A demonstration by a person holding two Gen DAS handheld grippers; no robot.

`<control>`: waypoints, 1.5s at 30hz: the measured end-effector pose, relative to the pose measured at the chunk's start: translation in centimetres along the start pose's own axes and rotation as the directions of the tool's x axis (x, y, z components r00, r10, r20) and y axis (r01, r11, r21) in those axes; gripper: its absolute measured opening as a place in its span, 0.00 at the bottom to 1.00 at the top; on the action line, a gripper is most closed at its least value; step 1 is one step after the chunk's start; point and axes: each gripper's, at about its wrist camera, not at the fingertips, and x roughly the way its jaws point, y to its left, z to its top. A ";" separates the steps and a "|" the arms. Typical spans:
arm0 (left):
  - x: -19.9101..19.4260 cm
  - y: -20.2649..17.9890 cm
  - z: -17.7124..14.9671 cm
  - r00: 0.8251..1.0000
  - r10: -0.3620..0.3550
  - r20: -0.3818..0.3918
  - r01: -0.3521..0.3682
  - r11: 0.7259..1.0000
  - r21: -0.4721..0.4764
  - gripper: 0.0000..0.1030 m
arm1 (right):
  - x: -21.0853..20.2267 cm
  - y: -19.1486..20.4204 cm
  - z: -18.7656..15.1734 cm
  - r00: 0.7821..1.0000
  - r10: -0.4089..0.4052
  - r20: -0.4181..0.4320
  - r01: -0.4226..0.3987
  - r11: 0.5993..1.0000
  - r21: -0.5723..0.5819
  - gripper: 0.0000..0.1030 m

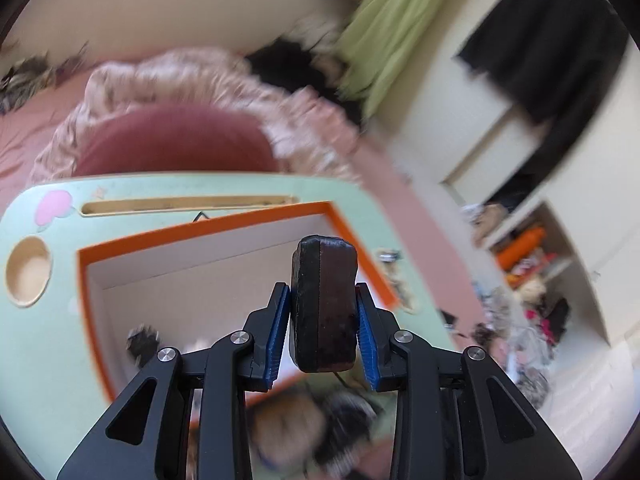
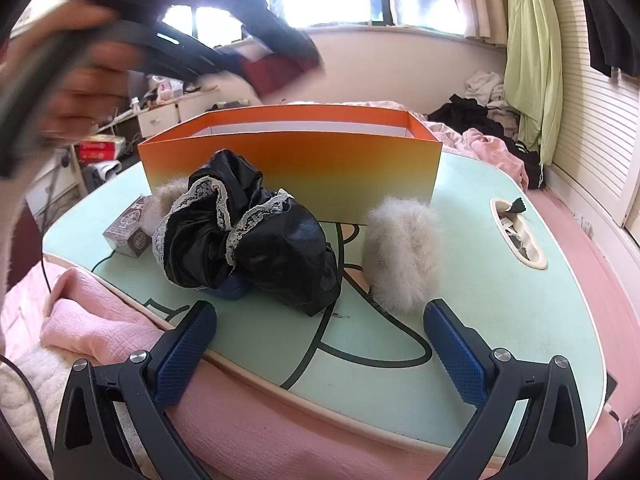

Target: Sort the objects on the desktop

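Note:
My left gripper is shut on a dark reddish-brown block and holds it above the open orange box with white inside walls. In the right wrist view the same orange box stands on the mint-green lap table. In front of it lie a black satin lace-trimmed cloth, a white fluffy ball and a small patterned card box. My right gripper is open and empty at the table's near edge. The left gripper shows blurred at upper left.
The table has a long slot and a round cup recess. A slot on the right holds small items. Pink bedding surrounds the table. Green curtain and clothes lie at the back right.

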 end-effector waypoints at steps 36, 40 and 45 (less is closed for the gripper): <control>0.3 1.5 -17.4 0.894 0.438 0.098 -0.446 0.846 0.292 0.87 | -0.1 0.2 0.1 1.000 -0.002 0.002 0.002 1.000 0.001 1.00; 0.4 2.0 -16.4 0.911 0.396 0.119 -0.413 0.877 0.244 1.00 | -0.1 0.1 0.1 1.000 -0.002 0.001 0.002 1.000 0.003 1.00; 0.4 1.7 -16.6 0.912 0.384 0.147 -0.410 0.873 0.264 1.00 | -0.1 0.2 0.1 1.000 -0.001 0.002 0.001 1.000 0.003 1.00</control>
